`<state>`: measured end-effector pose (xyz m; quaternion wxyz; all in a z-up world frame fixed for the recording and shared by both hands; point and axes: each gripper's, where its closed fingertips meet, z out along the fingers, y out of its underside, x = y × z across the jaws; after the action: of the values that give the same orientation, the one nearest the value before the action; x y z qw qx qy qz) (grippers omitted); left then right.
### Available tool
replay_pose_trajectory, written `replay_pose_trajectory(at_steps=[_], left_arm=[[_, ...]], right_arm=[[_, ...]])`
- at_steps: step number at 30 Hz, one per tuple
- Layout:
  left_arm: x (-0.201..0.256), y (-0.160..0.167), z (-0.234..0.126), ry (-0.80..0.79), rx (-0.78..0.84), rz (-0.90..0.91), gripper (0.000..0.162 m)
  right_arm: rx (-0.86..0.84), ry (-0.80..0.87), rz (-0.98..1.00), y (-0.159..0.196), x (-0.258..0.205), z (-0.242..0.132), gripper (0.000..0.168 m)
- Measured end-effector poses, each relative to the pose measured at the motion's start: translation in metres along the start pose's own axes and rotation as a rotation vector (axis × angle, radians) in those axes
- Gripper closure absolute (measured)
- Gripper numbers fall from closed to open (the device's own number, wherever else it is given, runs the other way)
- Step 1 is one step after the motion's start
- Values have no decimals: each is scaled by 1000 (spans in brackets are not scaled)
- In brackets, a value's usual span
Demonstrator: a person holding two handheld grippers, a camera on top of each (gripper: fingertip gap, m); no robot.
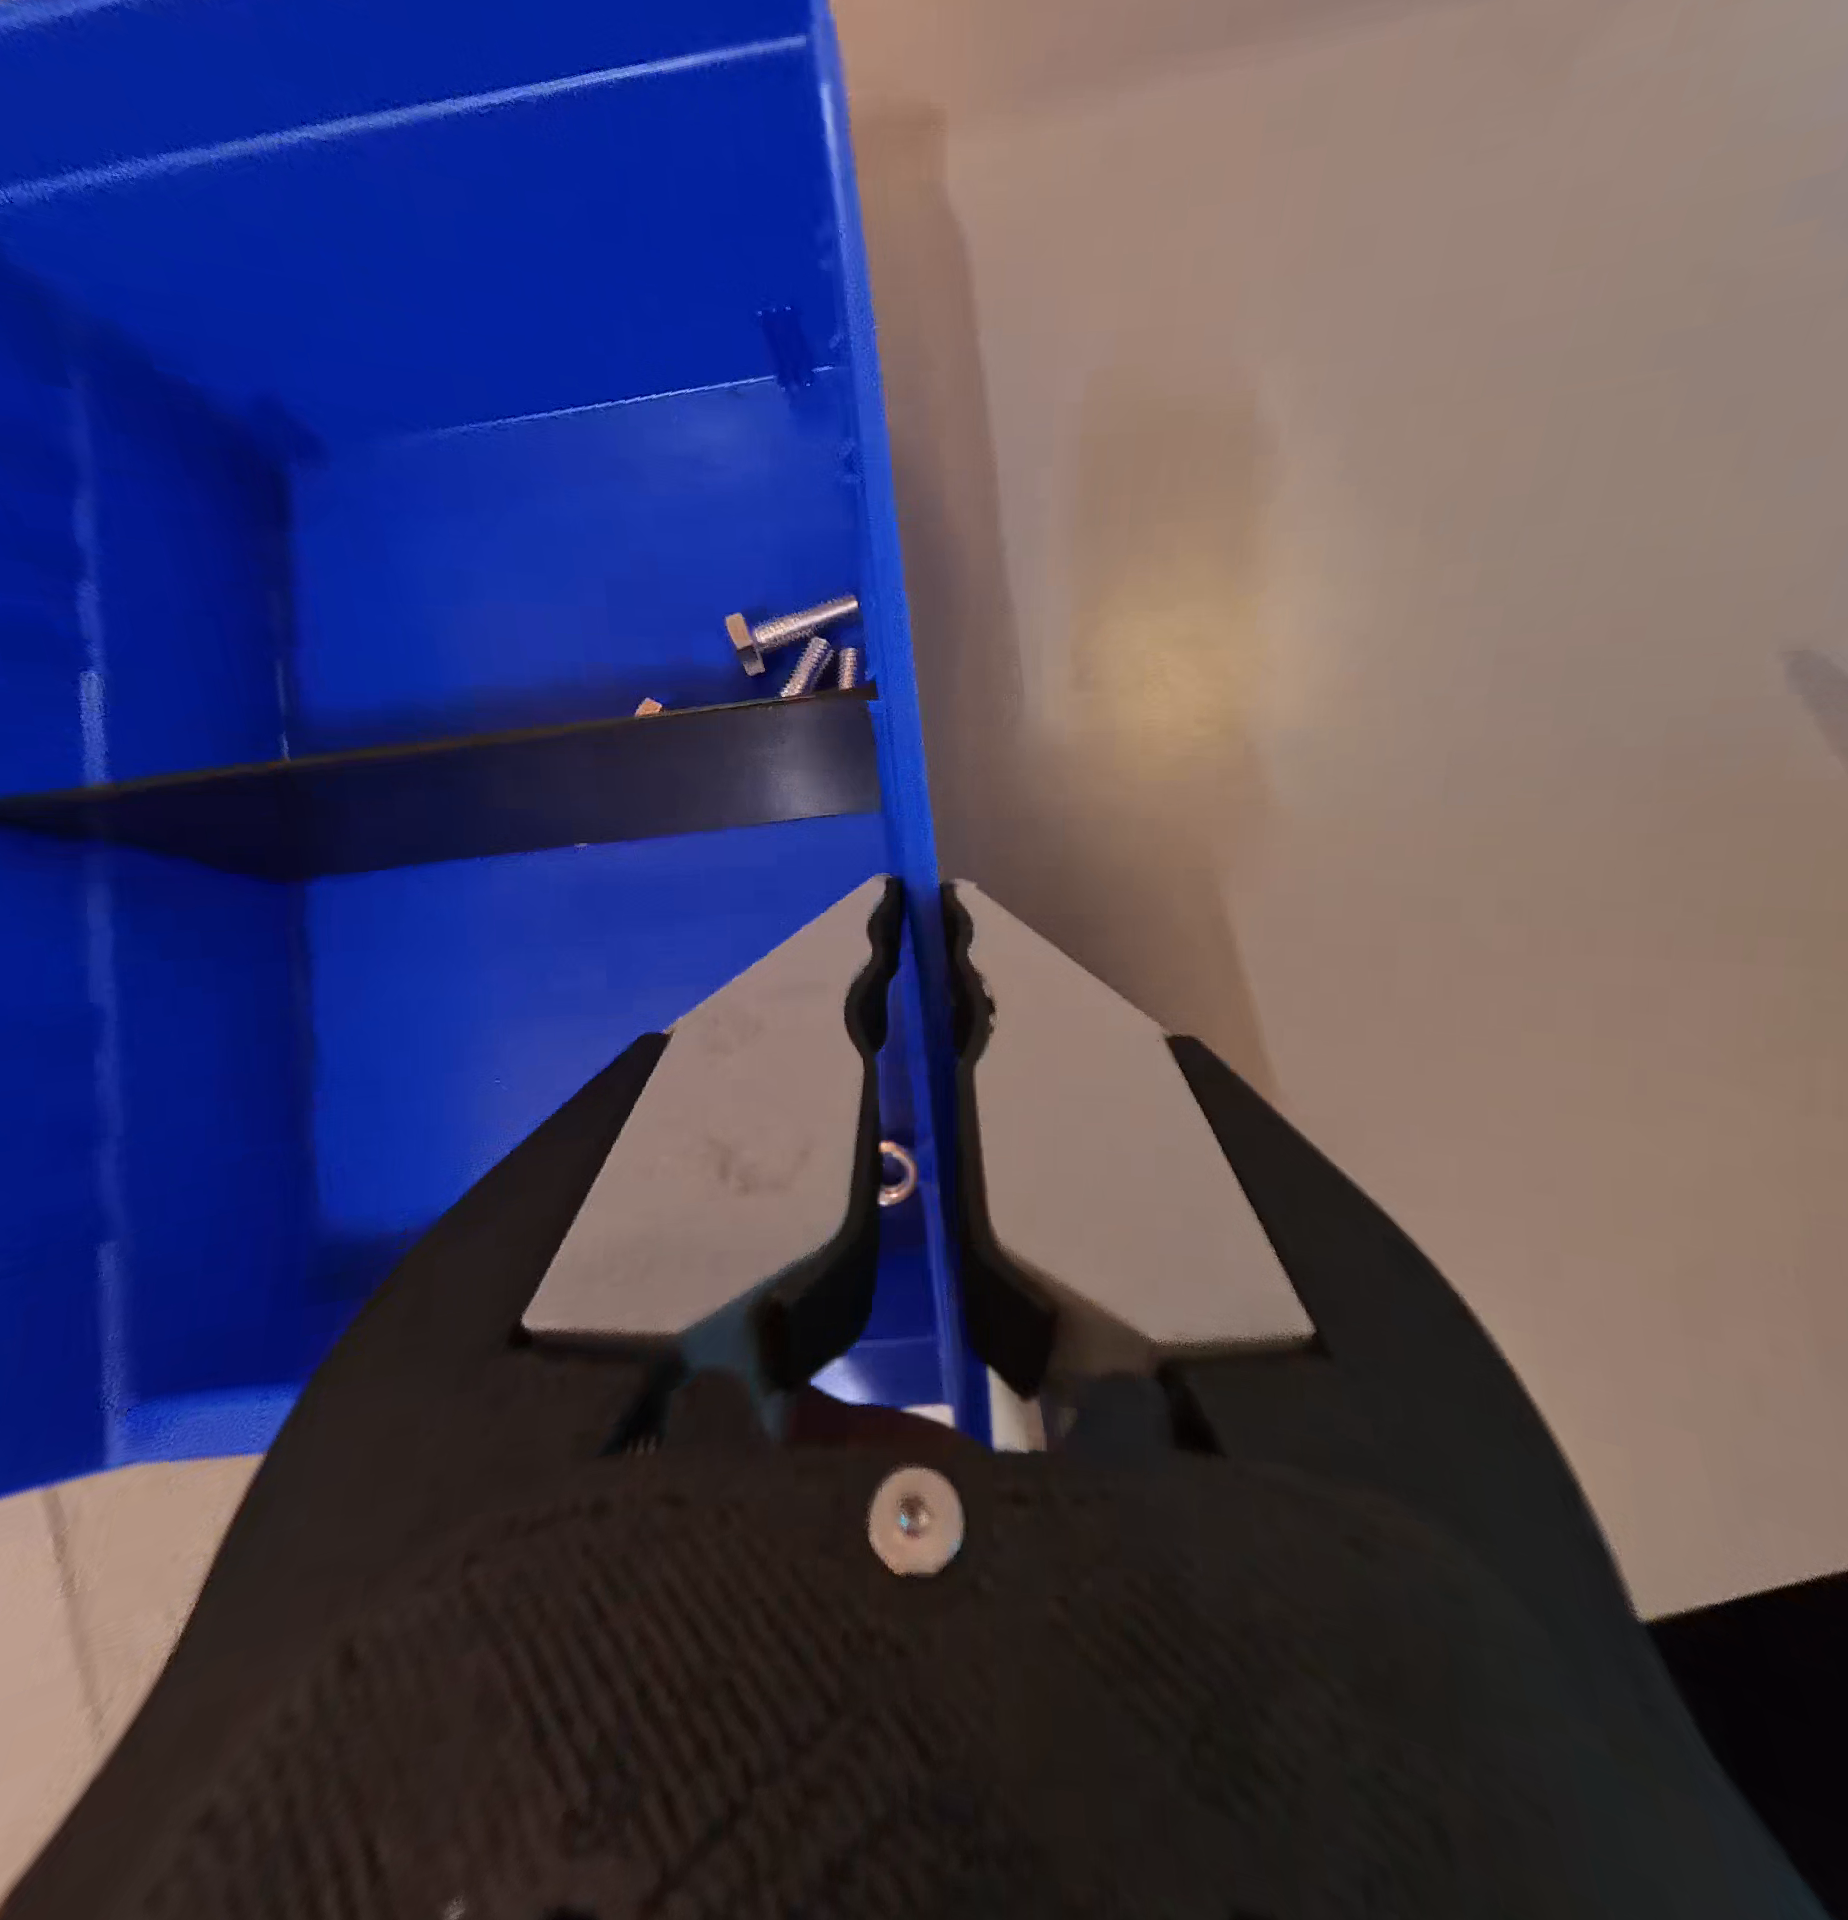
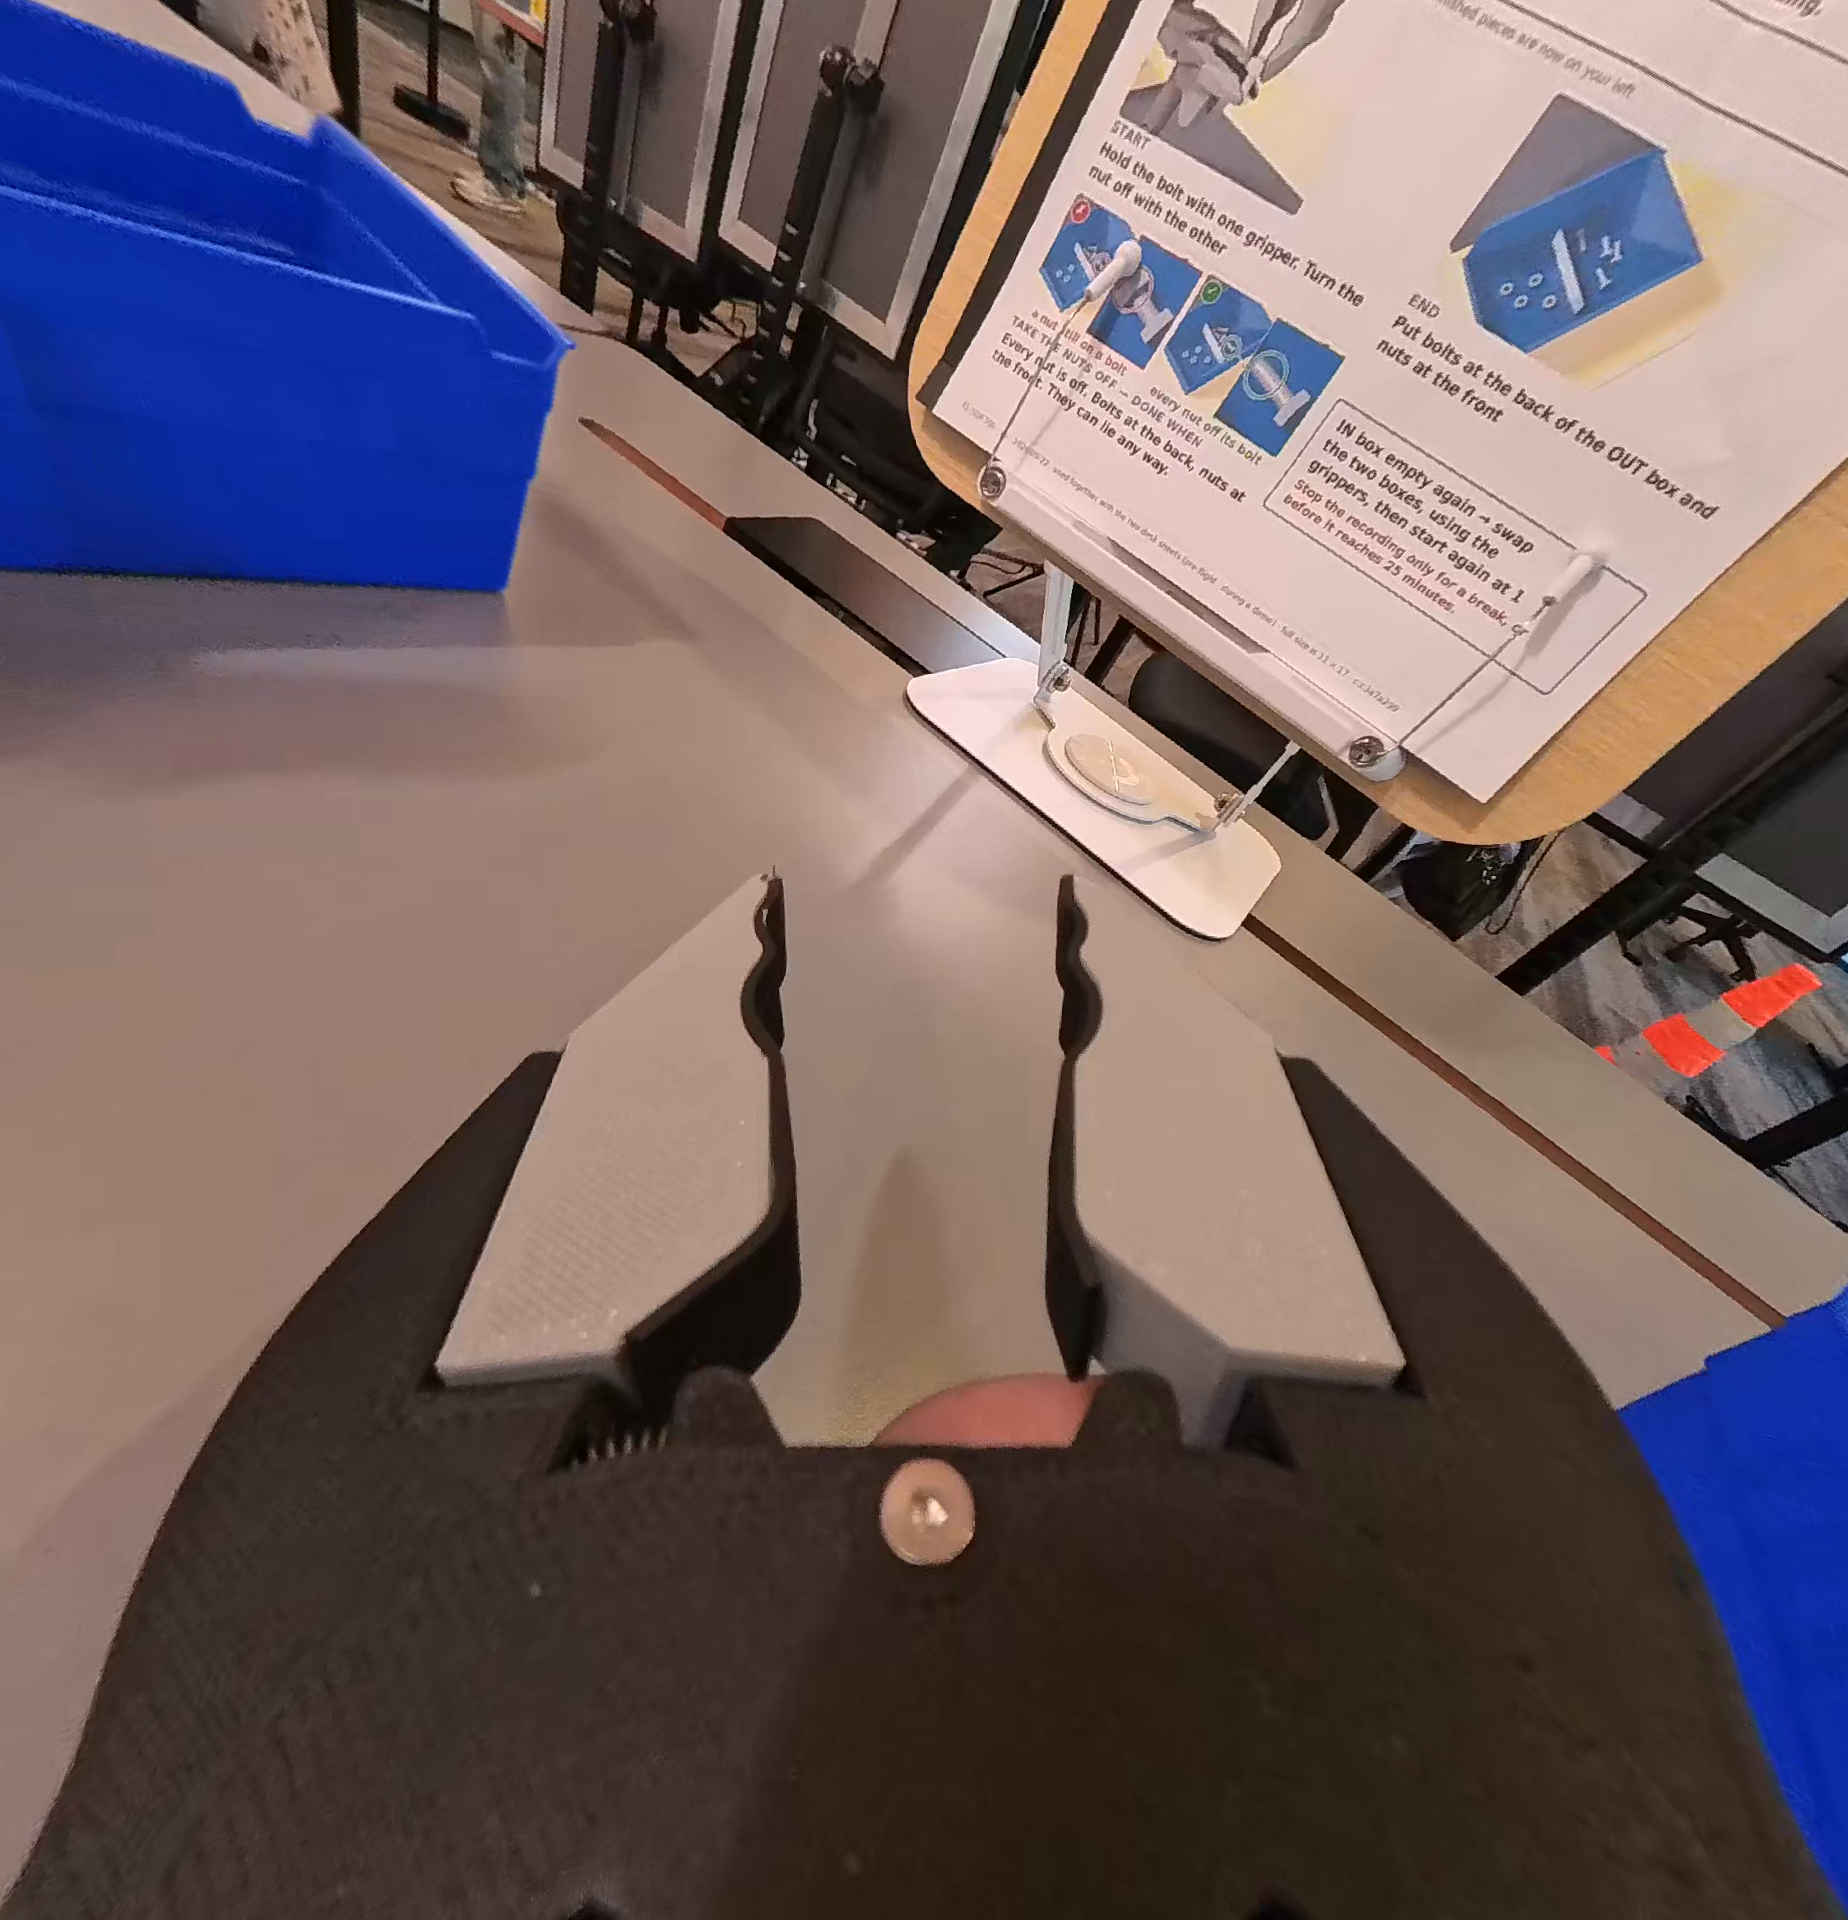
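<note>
Left tongs (image 1: 922, 894) pinch the blue plastic bin's thin side wall (image 1: 904, 665) (right tongs (image 2: 918, 914) gape empty), so tilting could spill its silver hex bolts (image 1: 790, 629).

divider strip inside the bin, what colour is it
Black, against the blue bin; the divider strip shows best in the left wrist view.

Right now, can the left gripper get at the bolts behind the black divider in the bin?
Probably not as it stands. The left gripper is shut on the blue bin's side wall, and the black divider stands between it and the bolts. It would have to release and go over.
</note>
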<state>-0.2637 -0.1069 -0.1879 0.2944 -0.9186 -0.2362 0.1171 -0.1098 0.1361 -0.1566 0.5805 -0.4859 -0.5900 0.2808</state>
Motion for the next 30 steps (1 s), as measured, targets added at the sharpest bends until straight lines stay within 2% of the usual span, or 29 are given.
replay_pose_trajectory(at_steps=[2,7,10,13,16,18,21,24,27,30], left_arm=[[4,-4,2,-3,17,-3,157],[3,-8,5,-125,-4,17,160],[7,-10,6,-153,0,-41,159],[29,-21,0,-19,78,-97,123],[39,-28,-11,39,132,-124,105],[43,-34,-22,54,176,-122,111],[47,-49,-47,43,281,-102,111],[63,-58,-67,31,372,-58,107],[99,-61,-75,68,449,-9,104],[144,-57,-67,156,512,19,101]], right_arm=[[-11,1,-2,3,0,2,118],[-30,1,4,9,2,5,118],[-28,0,1,8,1,4,118],[-27,-1,-4,8,0,4,118],[-29,-5,0,8,0,4,118],[-31,-7,4,9,0,4,118],[-32,-17,12,9,0,4,116],[-43,-37,21,11,-3,4,106],[-56,-75,33,14,-8,5,101],[-63,-95,50,17,-9,6,96]])
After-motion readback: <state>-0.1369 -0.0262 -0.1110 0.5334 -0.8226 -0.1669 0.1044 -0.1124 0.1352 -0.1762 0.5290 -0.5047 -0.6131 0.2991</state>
